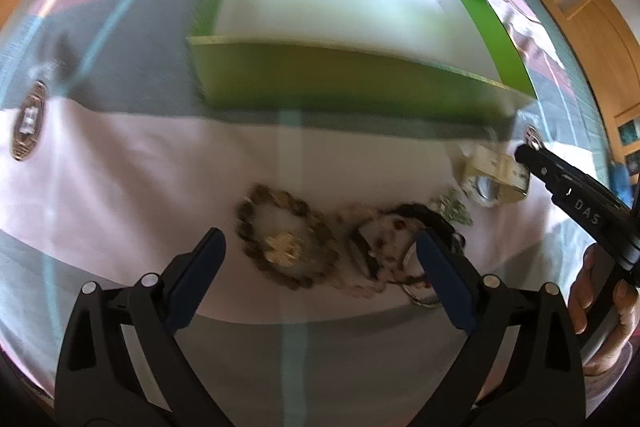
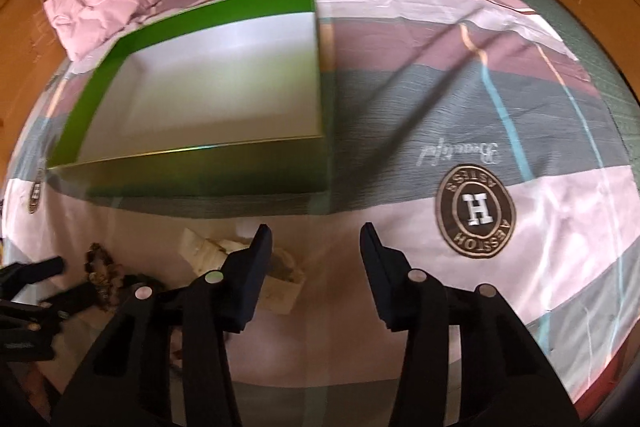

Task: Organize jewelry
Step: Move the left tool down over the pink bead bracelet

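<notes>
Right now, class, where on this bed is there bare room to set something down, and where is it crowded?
Free: the white floor of the green box, and the sheet right of it around the round logo. Crowded: the strip in front of the box, where the bead bracelet, the tangled jewelry and a small cream box lie close together.

The right gripper reads "DAS"; the bedspread has a "Beautiful" script and "H" badge.
</notes>
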`<state>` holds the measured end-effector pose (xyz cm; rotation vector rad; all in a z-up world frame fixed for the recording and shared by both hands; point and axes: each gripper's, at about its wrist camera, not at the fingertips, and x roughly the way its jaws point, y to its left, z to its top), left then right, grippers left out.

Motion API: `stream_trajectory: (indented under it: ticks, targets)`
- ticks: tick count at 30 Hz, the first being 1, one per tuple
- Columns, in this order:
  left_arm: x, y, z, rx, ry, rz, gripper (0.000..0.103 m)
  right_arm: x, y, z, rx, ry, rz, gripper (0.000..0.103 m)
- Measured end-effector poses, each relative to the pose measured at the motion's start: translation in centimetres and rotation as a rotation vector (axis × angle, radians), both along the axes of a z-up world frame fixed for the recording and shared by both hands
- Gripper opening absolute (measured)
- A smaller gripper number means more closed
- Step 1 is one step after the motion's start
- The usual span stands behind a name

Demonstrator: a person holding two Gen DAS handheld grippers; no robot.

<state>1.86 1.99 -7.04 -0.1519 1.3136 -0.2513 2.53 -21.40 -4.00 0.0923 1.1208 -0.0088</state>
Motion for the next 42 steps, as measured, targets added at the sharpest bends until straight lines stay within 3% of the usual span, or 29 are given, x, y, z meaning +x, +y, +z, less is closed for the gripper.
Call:
stream_trajectory:
  ticks: [6,9,17,27,28,30,32,35,40,42]
  targets:
    - [0.6,-0.2,-1.4,0.073,0.041,0.004,0.097,-0.5,1.2,0.6,-0.057,-0.037,0.048,0.057]
    - [1.0,1.0,-1.6,0.083,0.056,0.046,0.097,-0.5,0.7,0.3,-0.028,-0.02,0.039,0.058]
    - [1.8,4.7,-0.2,0.048,0.034,0.15,0.097,-0.9,0.1,0.2,-0.004,-0.012,0.024,0.058]
    - [2.0,4.8,-0.9,0.041,0.06,0.143,0.096,-0.8,0.6,0.0,-0.015,-0.009,0.044,0.058]
    - [2.0,4.5,-1.0,0.042,0.059,0.136,0.091,-0.8,0.6,0.0,-0.013,-0.007,0.044,0.058]
    - [1.9,3.8,-1.2,0.033,0.067,0.119,0.059,-0.8,0.6,-0.1,-0.011,-0.004,0.044,0.058]
    - [2.1,3.2,-1.7,0.016,0.085,0.111,0.044,-0.8,0.6,-0.2,-0.014,-0.003,0.042,0.058]
    - [2.0,3.1,-2.0,-0.024,0.097,0.099,0.042,-0.7,0.5,-0.2,-0.011,-0.001,0.038,0.058]
    - [1.9,2.4,-2.3,-0.022,0.08,0.08,0.04,-0.7,0.6,-0.4,-0.008,0.006,0.038,0.058]
    - [1.9,2.1,-2.3,-0.029,0.076,0.071,0.025,-0.7,0.6,-0.4,-0.015,0.007,0.039,0.058]
